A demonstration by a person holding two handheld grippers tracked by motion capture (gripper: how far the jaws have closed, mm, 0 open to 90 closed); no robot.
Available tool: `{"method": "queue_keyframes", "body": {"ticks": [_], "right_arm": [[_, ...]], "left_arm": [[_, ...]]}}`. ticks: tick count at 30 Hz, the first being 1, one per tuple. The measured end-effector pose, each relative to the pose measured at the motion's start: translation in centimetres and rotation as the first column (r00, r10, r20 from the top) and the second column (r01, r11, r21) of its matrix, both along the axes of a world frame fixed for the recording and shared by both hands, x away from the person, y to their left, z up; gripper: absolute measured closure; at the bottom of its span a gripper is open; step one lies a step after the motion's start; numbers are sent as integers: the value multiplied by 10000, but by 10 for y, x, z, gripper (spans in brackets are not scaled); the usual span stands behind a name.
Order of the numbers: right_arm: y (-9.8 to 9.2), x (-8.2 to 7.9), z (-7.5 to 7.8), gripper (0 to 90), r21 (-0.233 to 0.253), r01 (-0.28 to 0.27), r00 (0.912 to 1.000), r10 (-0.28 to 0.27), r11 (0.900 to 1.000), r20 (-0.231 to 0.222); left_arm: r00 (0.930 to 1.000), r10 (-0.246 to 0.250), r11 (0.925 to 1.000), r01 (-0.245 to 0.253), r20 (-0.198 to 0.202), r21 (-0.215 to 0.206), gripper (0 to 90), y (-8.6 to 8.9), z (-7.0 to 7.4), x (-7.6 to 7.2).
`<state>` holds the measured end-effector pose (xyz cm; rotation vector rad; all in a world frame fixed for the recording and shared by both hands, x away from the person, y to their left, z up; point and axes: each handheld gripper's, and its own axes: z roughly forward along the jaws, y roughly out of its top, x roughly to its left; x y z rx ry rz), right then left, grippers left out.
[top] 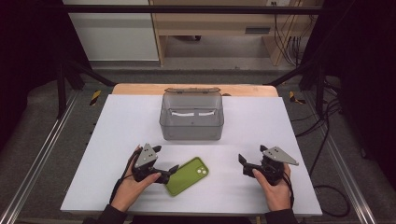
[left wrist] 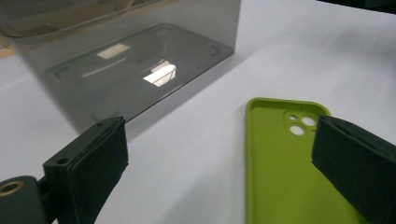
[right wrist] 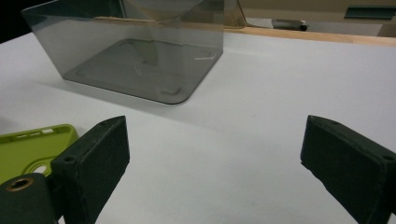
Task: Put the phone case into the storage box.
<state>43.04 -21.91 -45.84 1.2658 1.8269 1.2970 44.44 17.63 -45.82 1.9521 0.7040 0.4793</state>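
A lime-green phone case (top: 188, 175) (left wrist: 289, 163) (right wrist: 28, 149) lies hollow side up on the white table, camera cutouts toward the far right. My left gripper (top: 164, 163) (left wrist: 219, 172) stands open at the case's near-left end, one jaw over the case and the other on the bare table. My right gripper (top: 243, 165) (right wrist: 212, 163) is open over bare table to the right of the case, holding nothing. A smoky clear plastic box (top: 191, 116) (left wrist: 121, 56) (right wrist: 135, 51), lid swung open at the back, stands empty beyond both grippers.
The white table (top: 261, 121) carries the box at its middle back. A wooden strip (top: 140, 88) runs along its far edge. Metal rails (top: 42, 149) flank the table, and cables (top: 327, 140) hang at the right.
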Motion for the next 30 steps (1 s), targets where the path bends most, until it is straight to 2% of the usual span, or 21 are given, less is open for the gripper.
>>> {"method": "queue_keyframes", "body": {"ticks": [1,3,5,7,10,13,17,21,27,30], "right_arm": [[0,0,0,76,57,-59,10000,58,10000,12],[0,-1,0,66,55,-101,9999,101,9999,107],[0,-1,-1,62,130,-170,9998,169,9998,76],[1,-1,-2,62,135,-243,9997,243,9996,35],[3,-2,-3,61,24,-325,9995,325,9995,16],[6,-2,-3,61,-93,-391,9992,391,9992,-28],[8,-3,-4,60,-286,-412,9992,412,9987,-16],[7,-3,-4,58,-239,-418,9991,418,9988,-5],[8,-1,-6,60,-232,-483,9987,479,9986,-168],[9,-2,-7,60,-260,-547,9983,542,9982,-197]], "left_arm": [[9999,45,10000,-45,-152,0,30,-3,-2,-1],[9993,-121,9996,130,-358,255,34,-7,-3,-4],[9990,-281,9995,286,-342,144,31,-9,-4,-7],[9988,-394,9988,402,-291,287,30,-9,-3,-8],[9988,-111,9992,130,-482,389,32,-8,-2,-6],[9970,19,9969,41,-770,780,33,-6,-5,-5],[9966,107,9917,-2,-813,1282,33,-5,-9,-7],[9963,23,9893,102,-853,1452,39,-6,-10,-8],[9943,-13,9886,173,-1065,1495,123,-5,-16,-7],[9948,78,9878,80,-1012,1556,228,-3,-16,-7]]}}
